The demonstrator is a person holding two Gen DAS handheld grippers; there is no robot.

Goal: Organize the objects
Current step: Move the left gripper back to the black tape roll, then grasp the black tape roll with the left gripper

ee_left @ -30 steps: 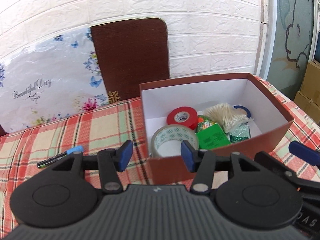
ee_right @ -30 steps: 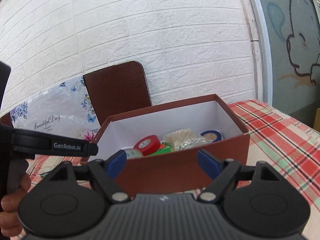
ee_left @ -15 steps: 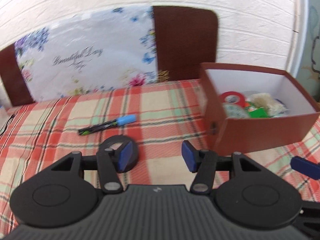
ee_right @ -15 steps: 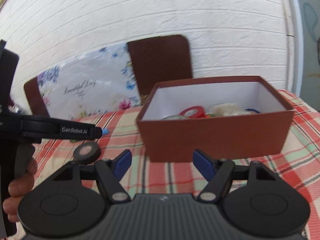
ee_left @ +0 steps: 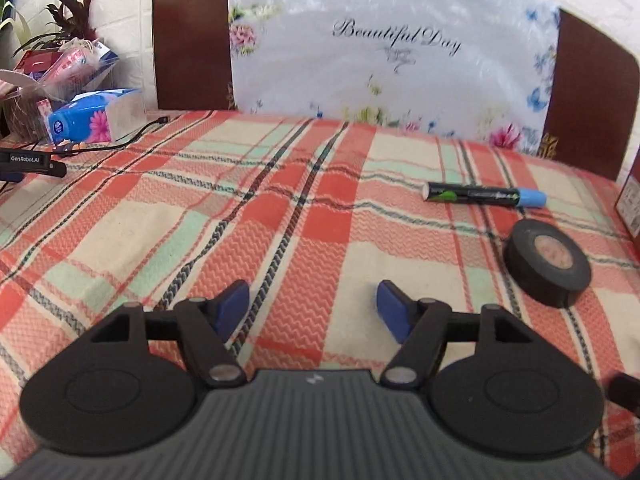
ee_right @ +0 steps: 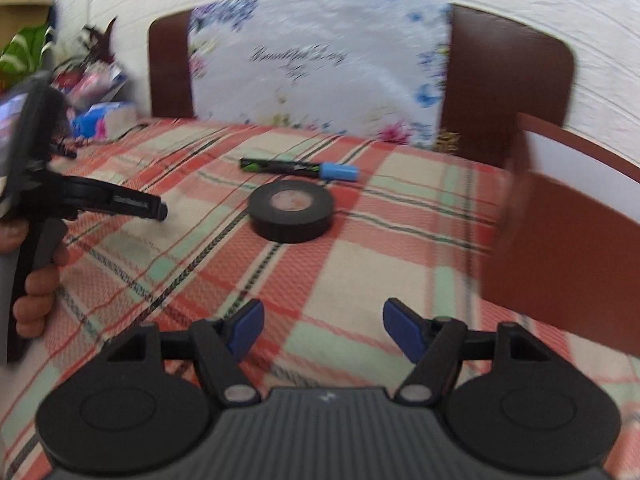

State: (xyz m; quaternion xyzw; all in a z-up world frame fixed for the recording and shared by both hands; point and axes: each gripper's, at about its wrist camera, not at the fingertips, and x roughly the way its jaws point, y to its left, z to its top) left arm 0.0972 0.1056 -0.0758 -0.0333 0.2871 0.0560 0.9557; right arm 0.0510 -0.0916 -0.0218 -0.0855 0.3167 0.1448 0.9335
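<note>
Looking along my left gripper, spread and holding nothing, black tape roll lies flat at two o'clock, marker beyond. From my right gripper, likewise spread and unloaded, tape sits near twelve o'clock; right seems better aligned.

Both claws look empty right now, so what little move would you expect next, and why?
Probably the right gripper eases forward toward the black tape roll. Its jaws are open and empty, the roll lies flat on the tablecloth straight ahead, and it and the marker sit outside the brown box.
</note>
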